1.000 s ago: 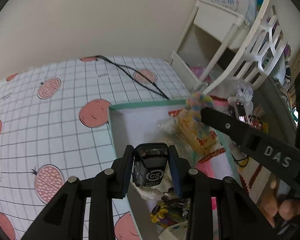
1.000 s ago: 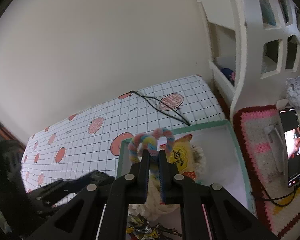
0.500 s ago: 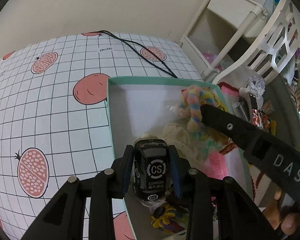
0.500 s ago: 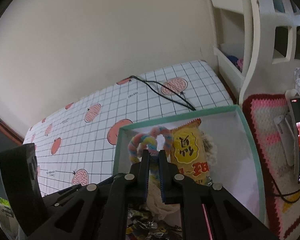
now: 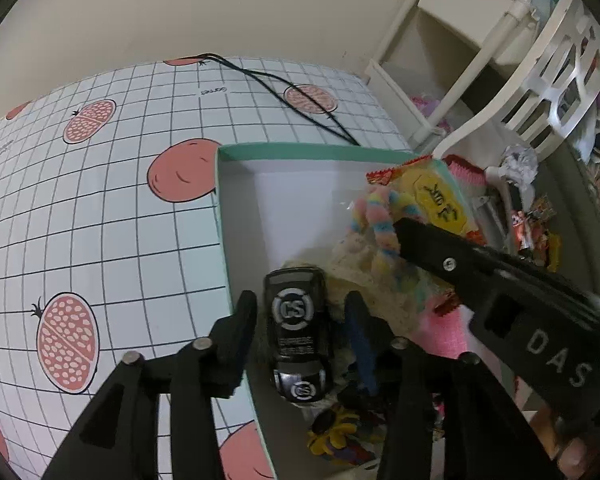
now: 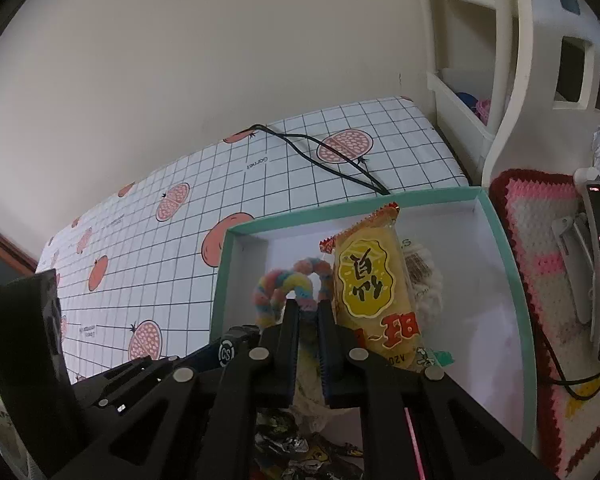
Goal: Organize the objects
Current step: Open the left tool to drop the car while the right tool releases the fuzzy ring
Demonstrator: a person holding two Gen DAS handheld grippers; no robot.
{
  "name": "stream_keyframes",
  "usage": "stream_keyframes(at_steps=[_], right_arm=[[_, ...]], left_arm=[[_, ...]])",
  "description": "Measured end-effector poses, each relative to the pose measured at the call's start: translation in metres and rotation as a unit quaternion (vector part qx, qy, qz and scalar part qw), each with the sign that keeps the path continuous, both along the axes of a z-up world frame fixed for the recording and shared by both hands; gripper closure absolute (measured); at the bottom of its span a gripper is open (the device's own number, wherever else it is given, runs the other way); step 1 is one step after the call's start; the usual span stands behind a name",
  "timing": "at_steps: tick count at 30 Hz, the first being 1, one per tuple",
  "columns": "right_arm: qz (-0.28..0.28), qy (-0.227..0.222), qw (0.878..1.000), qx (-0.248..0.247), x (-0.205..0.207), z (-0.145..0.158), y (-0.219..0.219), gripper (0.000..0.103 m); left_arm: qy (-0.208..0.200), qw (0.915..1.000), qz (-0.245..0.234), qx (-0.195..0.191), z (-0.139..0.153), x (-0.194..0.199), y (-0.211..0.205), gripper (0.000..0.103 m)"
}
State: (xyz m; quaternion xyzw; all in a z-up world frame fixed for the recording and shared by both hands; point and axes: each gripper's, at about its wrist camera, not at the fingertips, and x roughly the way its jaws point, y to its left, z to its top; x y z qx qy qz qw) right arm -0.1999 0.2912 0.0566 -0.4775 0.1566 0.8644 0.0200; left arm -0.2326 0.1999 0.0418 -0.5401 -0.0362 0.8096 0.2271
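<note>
Glossy black toy car point(image 5: 298, 332) between just-parted left tongs point(image 5: 300, 320); right tongs point(image 6: 309, 312) clamp fuzzy rainbow loop point(image 6: 288, 284).

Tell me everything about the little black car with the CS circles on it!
The toy car is glossy black, plastic-looking, with a white CS circle on its roof, another on its near end, and small white print between them. It sits inside the green-rimmed box near the left wall, on crinkly wrappers beside a cream fluffy thing. The left claw has just been opening; its pads stand on either side of the car, no longer squeezing.
</note>
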Motion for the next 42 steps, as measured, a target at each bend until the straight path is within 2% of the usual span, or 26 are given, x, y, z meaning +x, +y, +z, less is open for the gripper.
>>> stream_keyframes(at_steps=[2, 4, 7, 13, 19, 22, 26, 27, 28, 30, 38, 41, 42], right_arm=[[-0.002, 0.001, 1.0, 0.002, 0.001, 0.002, 0.0, 0.092], [-0.003, 0.001, 1.0, 0.002, 0.001, 0.004, 0.0, 0.084], [-0.004, 0.006, 1.0, 0.003, 0.002, 0.008, 0.001, 0.077], [0.001, 0.018, 1.0, 0.007, 0.005, 0.02, -0.001, 0.077], [0.009, 0.035, 0.999, 0.007, 0.007, 0.032, -0.004, 0.077], [0.012, 0.042, 0.999, 0.012, 0.009, 0.036, -0.005, 0.077], [0.013, 0.04, 0.999, 0.017, 0.009, 0.036, -0.005, 0.076], [0.013, 0.038, 0.999, 0.019, 0.009, 0.035, -0.005, 0.071], [0.013, 0.034, 0.999, 0.023, 0.008, 0.033, -0.006, 0.058], [0.016, 0.032, 0.999, 0.033, 0.007, 0.031, -0.009, 0.042], [0.024, 0.034, 0.998, 0.04, 0.006, 0.032, -0.012, 0.03], [0.02, 0.037, 0.998, 0.038, 0.007, 0.032, -0.011, 0.015], [0.018, 0.037, 0.998, 0.036, 0.007, 0.032, -0.011, 0.008]], left_arm=[[0.004, 1.0, -0.002, 0.003, 0.005, 0.001, -0.001, 0.047], [0.009, 0.9999, -0.007, 0.006, 0.01, 0.001, -0.001, 0.042], [0.013, 0.9998, -0.011, 0.008, 0.017, 0.002, -0.002, 0.041], [0.017, 0.9998, -0.003, 0.011, 0.032, -0.001, -0.013, 0.041], [0.032, 0.9988, 0.035, 0.01, 0.045, -0.007, -0.038, 0.039], [0.035, 0.9974, 0.063, 0.007, 0.044, -0.009, -0.052, 0.032], [0.028, 0.9941, 0.105, 0.002, 0.037, -0.013, -0.071, 0.028], [0.028, 0.993, 0.114, -0.004, 0.035, -0.014, -0.076, 0.023], [0.029, 0.9927, 0.117, -0.007, 0.034, -0.014, -0.077, 0.019], [0.035, 0.9915, 0.125, -0.016, 0.033, -0.014, -0.08, 0.018], [0.059, 0.9853, 0.155, -0.041, 0.033, -0.013, -0.092, 0.004], [0.065, 0.9821, 0.17, -0.048, 0.033, -0.012, -0.098, 0.0], [0.065, 0.9814, 0.174, -0.047, 0.032, -0.012, -0.099, 0.0]])
